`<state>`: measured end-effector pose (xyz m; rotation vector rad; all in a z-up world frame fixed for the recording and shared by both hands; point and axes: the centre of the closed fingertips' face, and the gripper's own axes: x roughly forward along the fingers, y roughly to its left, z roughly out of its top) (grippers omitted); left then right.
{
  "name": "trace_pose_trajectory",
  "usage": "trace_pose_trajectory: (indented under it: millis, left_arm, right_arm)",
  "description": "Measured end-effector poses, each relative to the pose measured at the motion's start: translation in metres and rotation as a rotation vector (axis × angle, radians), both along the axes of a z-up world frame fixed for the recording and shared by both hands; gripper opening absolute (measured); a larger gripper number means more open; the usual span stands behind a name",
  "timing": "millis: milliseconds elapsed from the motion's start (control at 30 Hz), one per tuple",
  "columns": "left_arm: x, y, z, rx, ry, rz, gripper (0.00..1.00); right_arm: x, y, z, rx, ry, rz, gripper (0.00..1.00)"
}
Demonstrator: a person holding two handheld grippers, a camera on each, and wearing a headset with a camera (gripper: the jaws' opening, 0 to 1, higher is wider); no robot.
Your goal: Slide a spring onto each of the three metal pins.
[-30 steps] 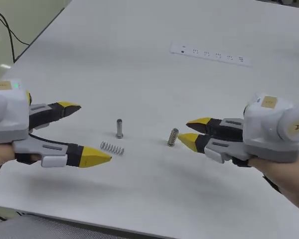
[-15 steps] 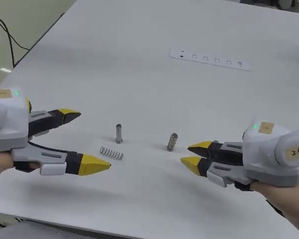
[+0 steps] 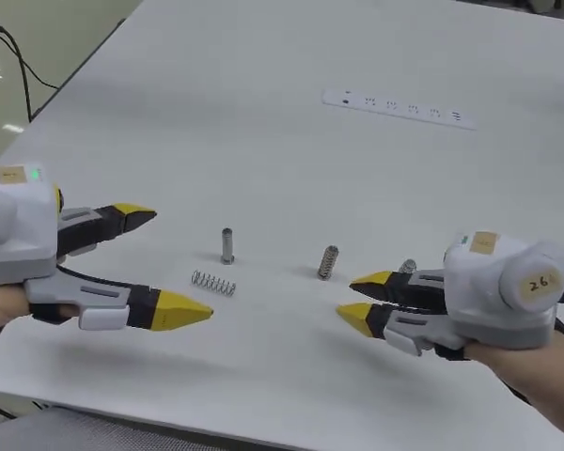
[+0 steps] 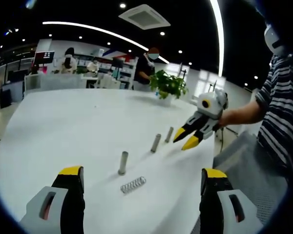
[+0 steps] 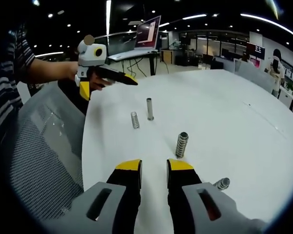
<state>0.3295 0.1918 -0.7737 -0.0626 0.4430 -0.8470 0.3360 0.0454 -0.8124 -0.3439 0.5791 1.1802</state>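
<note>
Withdrawn from the sprung pin (image 3: 328, 261), right gripper (image 3: 360, 299) seems narrowly parted; left gripper (image 3: 180, 263) gapes.

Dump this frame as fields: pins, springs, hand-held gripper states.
left hand-held gripper: open wide, empty
right hand-held gripper: narrowly open, empty
bare pin: upright silver metal pin, no spring
loose spring: silver coil spring, lying on white table beside bare pin
done pin: upright spring-covered metal pin
third pin: second spring-covered pin, close beside right hand-held gripper
</note>
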Motion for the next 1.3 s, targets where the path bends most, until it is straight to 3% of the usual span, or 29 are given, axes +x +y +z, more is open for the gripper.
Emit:
trace_pose_trajectory:
  millis: [700,867,1300]
  left_arm:
    - [0.000,0.005,-0.002,0.006,0.006,0.006,0.97]
    - [0.000,0.006,-0.003,0.005,0.008,0.006,0.97]
    - [-0.001,0.006,-0.002,0.001,0.007,0.008,0.97]
  right_arm:
    - [-0.006,0.084,0.007,-0.021,-0.043,0.173,0.17]
    - [-0.009,0.099,0.005,-0.062,-0.087,0.234,0.16]
    - [-0.007,0.126,-0.017,-0.117,-0.088,0.278,0.14]
